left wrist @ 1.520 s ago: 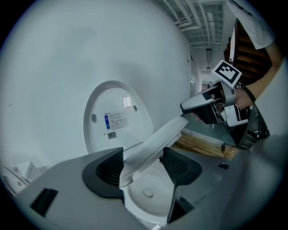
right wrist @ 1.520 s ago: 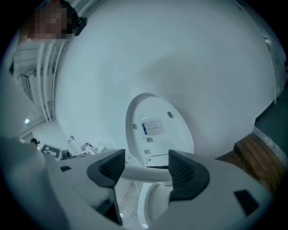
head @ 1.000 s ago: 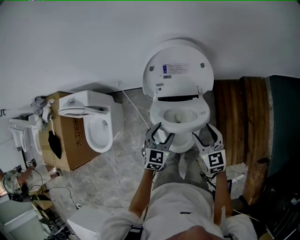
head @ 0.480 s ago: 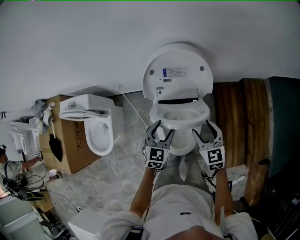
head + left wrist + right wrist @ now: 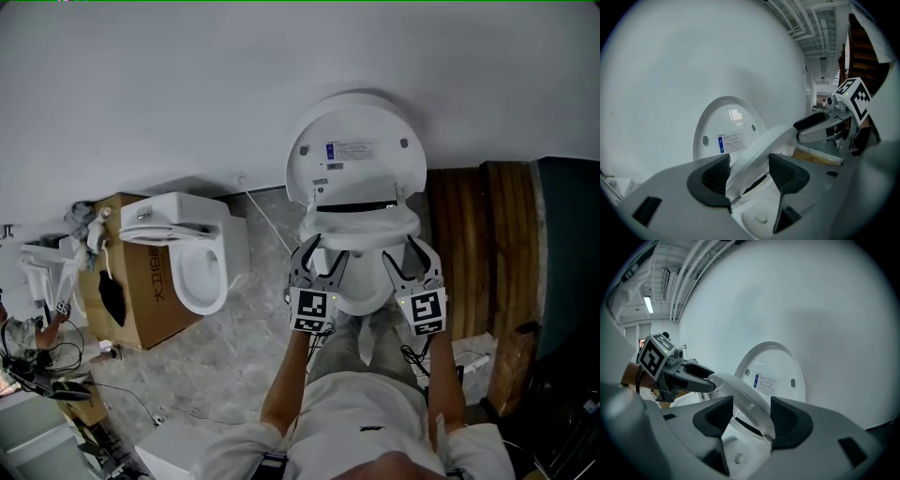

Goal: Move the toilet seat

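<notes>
The white toilet seat is tilted up off the bowl, its front rim raised, below the upright lid. My left gripper holds the seat's left front rim. My right gripper holds the right front rim. In the left gripper view the seat runs between the dark pads of the left gripper, which have just been closing on it. The right gripper view shows the seat filling the gap of the right gripper, whose jaws have also just been closing.
A second white toilet stands to the left beside a cardboard box. Wooden panelling rises close on the right. The white wall is right behind the lid. Cables lie on the marble floor at lower left.
Both grippers have moved forward onto the seat's front rim and closed on it. The seat, flat on the bowl before, is now lifted at the front.
</notes>
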A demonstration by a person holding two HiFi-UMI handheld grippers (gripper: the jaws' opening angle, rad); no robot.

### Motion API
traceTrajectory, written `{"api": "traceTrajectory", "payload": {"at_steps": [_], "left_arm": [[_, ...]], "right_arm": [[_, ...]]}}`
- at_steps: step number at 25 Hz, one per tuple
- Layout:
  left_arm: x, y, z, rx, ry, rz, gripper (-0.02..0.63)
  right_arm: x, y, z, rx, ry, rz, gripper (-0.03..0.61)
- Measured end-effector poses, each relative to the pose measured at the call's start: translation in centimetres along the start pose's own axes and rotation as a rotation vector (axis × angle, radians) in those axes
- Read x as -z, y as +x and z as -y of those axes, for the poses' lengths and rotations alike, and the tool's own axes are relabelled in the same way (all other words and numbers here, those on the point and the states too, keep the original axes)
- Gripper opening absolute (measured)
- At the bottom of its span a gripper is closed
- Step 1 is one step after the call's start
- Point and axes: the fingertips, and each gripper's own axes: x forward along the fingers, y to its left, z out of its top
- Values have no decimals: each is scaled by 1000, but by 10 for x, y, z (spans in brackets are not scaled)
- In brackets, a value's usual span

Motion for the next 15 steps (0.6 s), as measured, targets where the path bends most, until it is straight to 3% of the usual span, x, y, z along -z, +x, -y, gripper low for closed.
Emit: {"api": "traceTrajectory", "payload": {"at_steps": [15], "left_arm": [[-22,23,-22,-26,-2,39,276]], "right_arm": [[-23,31,23,36,2,40,253]]}}
